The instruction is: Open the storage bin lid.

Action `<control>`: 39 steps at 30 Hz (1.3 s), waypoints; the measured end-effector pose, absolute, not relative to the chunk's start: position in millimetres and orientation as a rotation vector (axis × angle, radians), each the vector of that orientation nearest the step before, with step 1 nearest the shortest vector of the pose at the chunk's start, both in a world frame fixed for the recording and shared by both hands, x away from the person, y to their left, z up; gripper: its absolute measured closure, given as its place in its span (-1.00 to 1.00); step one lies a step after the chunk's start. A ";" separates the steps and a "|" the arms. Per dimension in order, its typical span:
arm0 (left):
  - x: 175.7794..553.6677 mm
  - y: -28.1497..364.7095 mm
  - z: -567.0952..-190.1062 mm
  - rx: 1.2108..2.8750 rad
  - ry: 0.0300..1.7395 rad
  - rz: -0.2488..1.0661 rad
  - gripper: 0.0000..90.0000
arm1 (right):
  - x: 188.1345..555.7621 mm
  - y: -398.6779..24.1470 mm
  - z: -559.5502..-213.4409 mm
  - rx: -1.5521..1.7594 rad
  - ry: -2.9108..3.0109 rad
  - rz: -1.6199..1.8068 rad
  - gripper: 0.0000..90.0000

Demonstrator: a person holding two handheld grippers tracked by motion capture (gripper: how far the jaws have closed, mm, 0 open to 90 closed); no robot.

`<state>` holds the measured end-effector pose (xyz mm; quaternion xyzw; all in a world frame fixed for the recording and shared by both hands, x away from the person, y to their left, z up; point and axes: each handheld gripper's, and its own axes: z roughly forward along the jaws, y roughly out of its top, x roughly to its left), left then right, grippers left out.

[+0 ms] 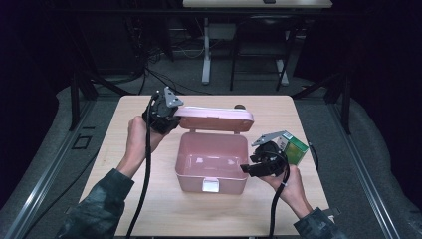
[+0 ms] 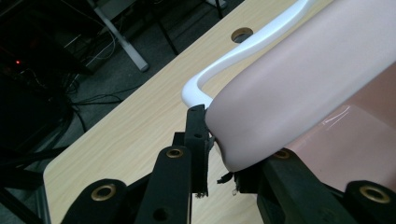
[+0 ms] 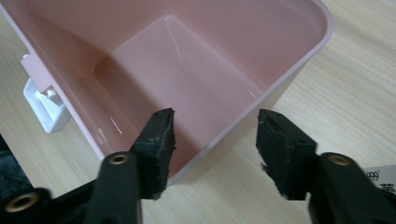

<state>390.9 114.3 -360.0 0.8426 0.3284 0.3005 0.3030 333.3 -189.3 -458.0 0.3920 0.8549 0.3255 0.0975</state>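
Note:
A pink plastic box (image 1: pixel 211 159) stands open in the middle of the table, its inside bare (image 3: pixel 187 74). Its pink lid (image 1: pixel 214 118) is raised behind it, with a white handle (image 2: pixel 243 51) on top. My left gripper (image 1: pixel 166 112) is shut on the lid's left corner (image 2: pixel 280 93), one jaw on each face. My right gripper (image 1: pixel 247 169) is at the box's right front corner. One of its jaws is inside the wall (image 3: pixel 280 88) and the other outside, neither pad touching it.
A green carton (image 1: pixel 294 149) lies on the table just behind my right gripper. A white latch (image 1: pixel 211 185) sits on the box's front wall. The wooden table (image 1: pixel 149 209) has a round hole (image 2: pixel 242 34) near its far edge. Desk legs and cables stand beyond.

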 end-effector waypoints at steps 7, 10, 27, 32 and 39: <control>400.3 112.6 -356.9 2.241 0.886 0.788 0.76 | 331.1 -191.0 -463.2 1.173 2.529 0.985 0.22; 405.1 111.7 -356.2 2.246 0.887 0.793 0.75 | 331.3 -192.2 -466.8 1.178 2.514 1.013 0.21; 434.1 110.7 -357.0 2.214 0.934 0.759 0.75 | 336.5 -190.3 -472.1 1.177 2.495 1.008 0.16; 439.7 110.3 -357.5 2.217 0.938 0.755 0.75 | 336.5 -190.3 -472.7 1.175 2.494 1.005 0.15; 446.6 111.7 -358.6 2.203 0.953 0.726 0.76 | 338.0 -190.1 -473.9 1.176 2.503 1.006 0.13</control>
